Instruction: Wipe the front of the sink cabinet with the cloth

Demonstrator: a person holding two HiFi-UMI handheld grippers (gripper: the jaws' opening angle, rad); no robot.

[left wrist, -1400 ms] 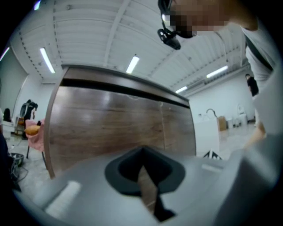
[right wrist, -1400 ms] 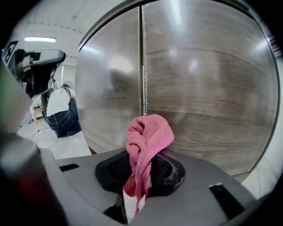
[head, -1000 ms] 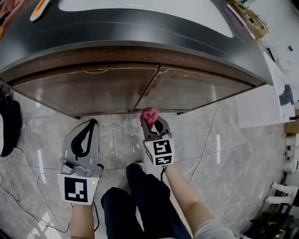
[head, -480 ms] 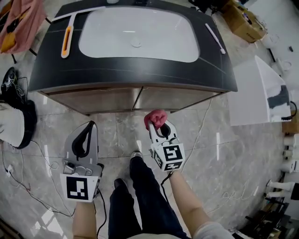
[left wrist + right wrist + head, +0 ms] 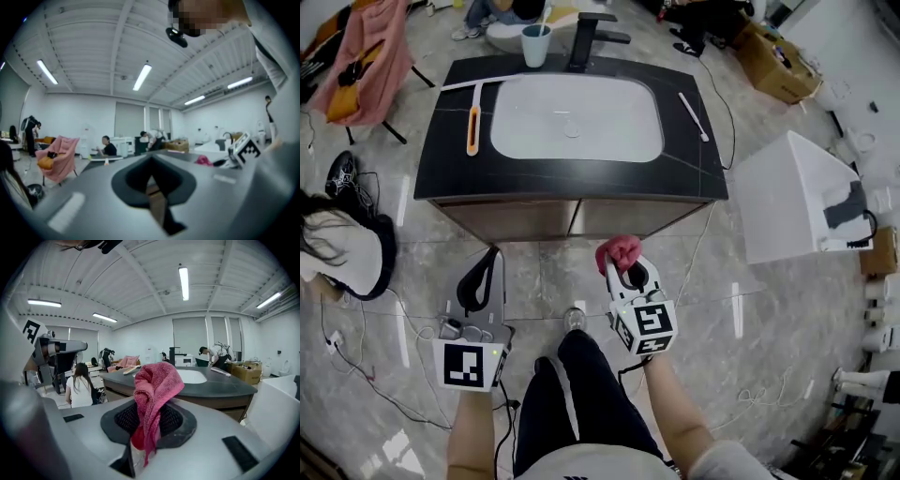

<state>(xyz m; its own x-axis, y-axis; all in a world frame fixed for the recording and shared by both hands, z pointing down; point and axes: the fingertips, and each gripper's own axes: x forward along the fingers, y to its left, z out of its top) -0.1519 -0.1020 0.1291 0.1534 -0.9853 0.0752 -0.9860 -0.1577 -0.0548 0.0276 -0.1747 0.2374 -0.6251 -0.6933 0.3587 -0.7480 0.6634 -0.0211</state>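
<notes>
The sink cabinet (image 5: 581, 217) has brown doors under a dark counter with a white basin (image 5: 577, 117). My right gripper (image 5: 619, 267) is shut on a bunched pink cloth (image 5: 619, 249), held above the floor a short way in front of the doors and not touching them. In the right gripper view the cloth (image 5: 157, 383) stands up out of the jaws, with the cabinet (image 5: 220, 401) behind it. My left gripper (image 5: 491, 255) hangs to the left, shut and empty, farther from the cabinet. The left gripper view shows its jaws pressed together with nothing between them.
A white box (image 5: 792, 197) stands right of the cabinet. A person (image 5: 347, 248) sits on the floor at left, near cables (image 5: 384, 356). On the counter are a cup (image 5: 535, 42), a faucet (image 5: 586, 33) and an orange tool (image 5: 472, 131). My legs (image 5: 572, 394) are below the grippers.
The view has pulled back and risen: the cabinet now looks smaller and farther, with its whole counter visible. Both grippers keep their places in the view, and the cloth stays clamped.
</notes>
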